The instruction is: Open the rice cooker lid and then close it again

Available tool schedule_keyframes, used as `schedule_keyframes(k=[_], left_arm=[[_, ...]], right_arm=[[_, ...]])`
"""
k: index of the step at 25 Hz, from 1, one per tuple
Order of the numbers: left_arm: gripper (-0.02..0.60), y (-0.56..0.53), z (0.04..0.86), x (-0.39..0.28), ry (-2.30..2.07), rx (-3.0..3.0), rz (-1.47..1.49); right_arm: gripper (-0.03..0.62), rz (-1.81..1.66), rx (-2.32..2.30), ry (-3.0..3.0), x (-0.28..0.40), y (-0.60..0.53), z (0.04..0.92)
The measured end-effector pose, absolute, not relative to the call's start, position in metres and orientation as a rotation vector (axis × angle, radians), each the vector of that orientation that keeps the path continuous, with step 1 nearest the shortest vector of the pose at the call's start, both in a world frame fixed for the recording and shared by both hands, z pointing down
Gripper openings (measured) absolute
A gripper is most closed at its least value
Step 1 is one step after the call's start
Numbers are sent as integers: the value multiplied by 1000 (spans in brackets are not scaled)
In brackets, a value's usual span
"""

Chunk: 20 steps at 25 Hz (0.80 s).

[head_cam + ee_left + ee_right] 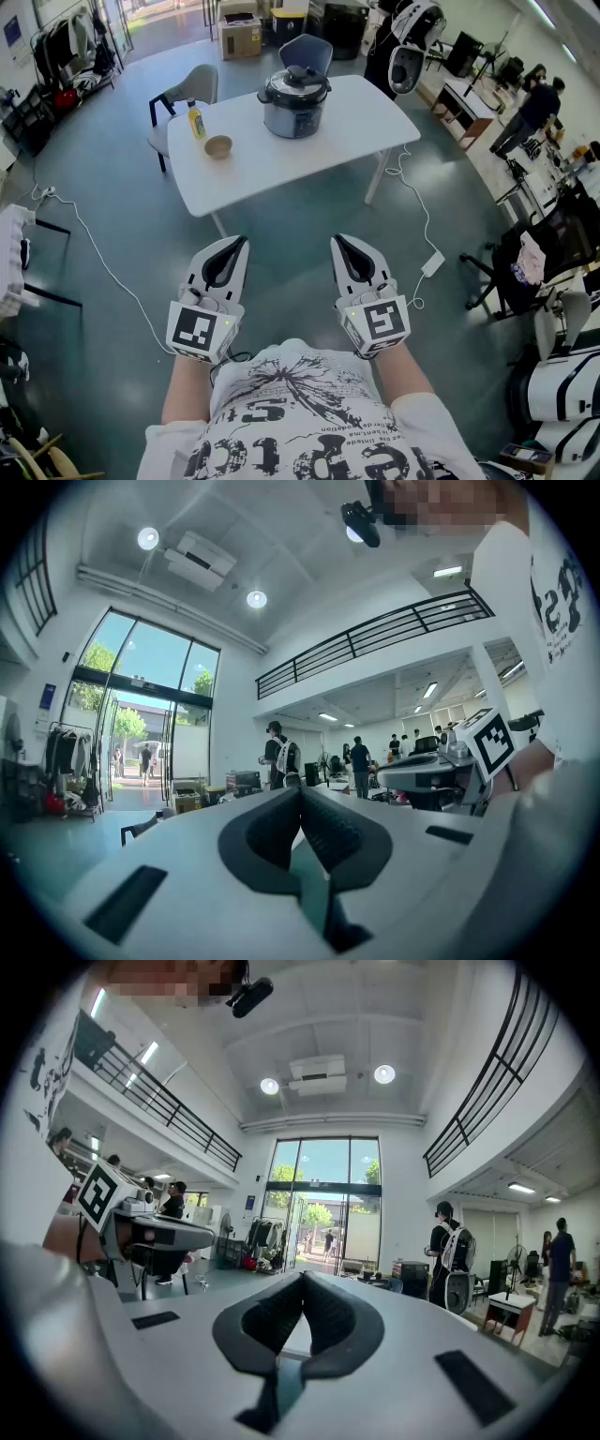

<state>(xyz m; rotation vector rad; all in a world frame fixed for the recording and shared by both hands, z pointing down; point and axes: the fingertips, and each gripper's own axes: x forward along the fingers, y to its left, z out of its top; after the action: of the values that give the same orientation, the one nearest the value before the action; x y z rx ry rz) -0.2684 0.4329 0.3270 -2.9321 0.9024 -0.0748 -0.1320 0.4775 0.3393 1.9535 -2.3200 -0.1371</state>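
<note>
The silver rice cooker [294, 101] stands on the white table [366, 117] with its dark lid down. Both grippers are held side by side close to my body, well short of the table, pointing level towards it. The left gripper [234, 244] is shut with nothing in it, and in the left gripper view its tips [300, 791] meet. My right gripper [341, 241] is shut and empty too, and its tips [303, 1277] touch in the right gripper view. Neither gripper view shows the cooker.
A yellow bottle [197, 120] and a small bowl [218, 146] sit on the table's left part. A grey chair [187, 89] stands at its left, a blue chair [307, 52] behind the cooker. A white cable and power strip [432, 264] lie on the floor at right.
</note>
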Motion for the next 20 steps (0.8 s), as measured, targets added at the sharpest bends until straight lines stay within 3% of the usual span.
schedule_keyframes(k=[18,19,20], left_arm=[[14,428,327,-274,887,-2941,-56],[14,424,330,-276,880,-2947,-57],[14,420,332,-279,870,-2953,-56]], right_arm=[[20,-56,1965,-2337,-141,470,341],[232,-54,1963,-2346,-144,464,342],[537,-56,1965,-2354,-147,457,342]])
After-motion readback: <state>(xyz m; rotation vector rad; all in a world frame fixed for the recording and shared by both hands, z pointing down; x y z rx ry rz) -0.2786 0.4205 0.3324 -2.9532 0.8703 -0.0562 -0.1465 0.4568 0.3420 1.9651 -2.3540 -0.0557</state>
